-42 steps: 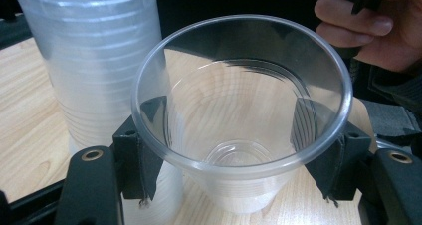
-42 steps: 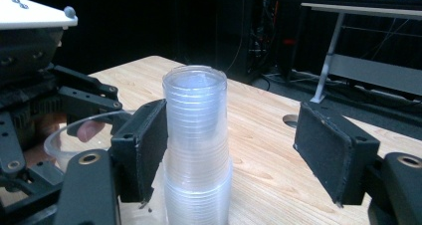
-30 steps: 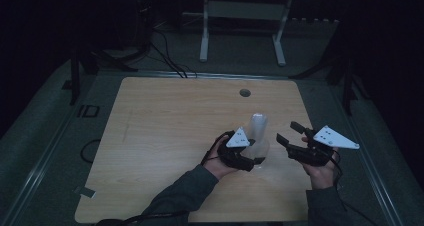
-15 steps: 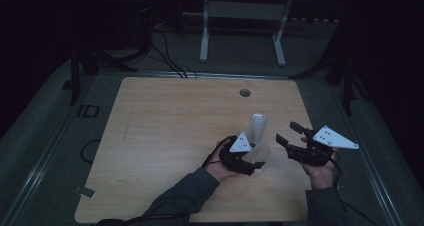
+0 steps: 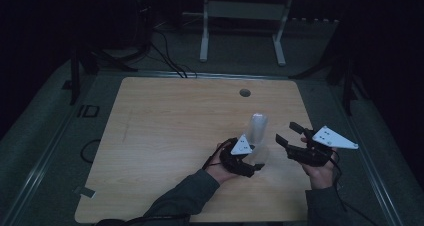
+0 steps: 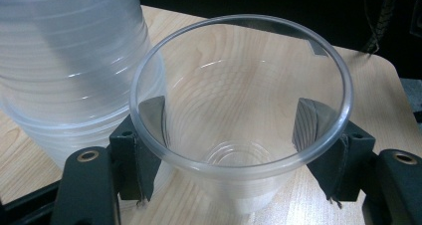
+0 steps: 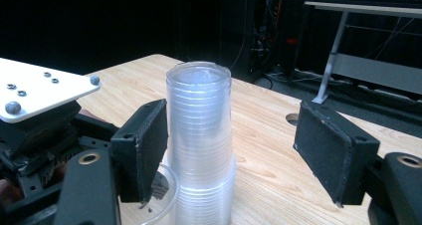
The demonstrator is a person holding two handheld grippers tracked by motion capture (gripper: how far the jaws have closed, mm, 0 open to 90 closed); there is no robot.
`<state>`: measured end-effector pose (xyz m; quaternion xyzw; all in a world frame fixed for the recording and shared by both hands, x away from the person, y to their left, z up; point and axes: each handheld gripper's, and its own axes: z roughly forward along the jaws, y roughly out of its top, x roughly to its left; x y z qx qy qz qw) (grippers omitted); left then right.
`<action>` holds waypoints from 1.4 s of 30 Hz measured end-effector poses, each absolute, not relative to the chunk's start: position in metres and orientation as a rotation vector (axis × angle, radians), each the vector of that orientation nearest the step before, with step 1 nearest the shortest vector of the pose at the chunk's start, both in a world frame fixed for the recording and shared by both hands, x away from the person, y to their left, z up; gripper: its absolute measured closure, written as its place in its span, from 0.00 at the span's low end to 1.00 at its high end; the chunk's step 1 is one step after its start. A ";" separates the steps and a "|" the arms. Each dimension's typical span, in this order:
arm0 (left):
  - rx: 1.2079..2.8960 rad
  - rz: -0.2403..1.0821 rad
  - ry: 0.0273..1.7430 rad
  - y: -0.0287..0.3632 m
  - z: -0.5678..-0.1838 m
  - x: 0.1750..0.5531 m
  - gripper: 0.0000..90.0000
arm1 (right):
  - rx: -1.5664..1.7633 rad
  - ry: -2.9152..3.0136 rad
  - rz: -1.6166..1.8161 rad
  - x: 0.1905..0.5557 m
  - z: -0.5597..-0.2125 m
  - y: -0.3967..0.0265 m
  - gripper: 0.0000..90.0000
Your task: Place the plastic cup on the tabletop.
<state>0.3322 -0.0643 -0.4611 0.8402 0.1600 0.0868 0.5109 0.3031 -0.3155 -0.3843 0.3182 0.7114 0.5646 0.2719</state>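
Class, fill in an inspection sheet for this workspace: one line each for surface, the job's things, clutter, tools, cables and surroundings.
Surface: light wooden table with a round hole near its far edge.
Job's things: single clear plastic cup, upright on the table; tall stack of clear plastic cups, upside down, beside it.
Clutter: nothing seen.
Tools: left tool has its pads on either side of the single cup, its jaws have just been opening; right tool open, facing the stack without touching it.
Cables: black cables on the floor beyond the table.
Surroundings: dark room, white metal frame behind.
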 end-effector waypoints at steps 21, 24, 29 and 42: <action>2.031 0.203 0.389 -0.069 -0.472 0.330 0.32 | 0.851 1.918 1.521 0.304 -0.384 -0.315 0.32; 2.036 0.202 0.384 -0.069 -0.473 0.330 0.32 | 0.851 1.919 1.521 0.304 -0.384 -0.315 0.32; 2.039 0.196 0.382 -0.071 -0.476 0.328 0.31 | 0.852 1.920 1.521 0.303 -0.385 -0.315 0.32; 2.063 0.180 0.375 -0.073 -0.477 0.324 0.21 | 0.852 1.921 1.522 0.303 -0.386 -0.315 0.32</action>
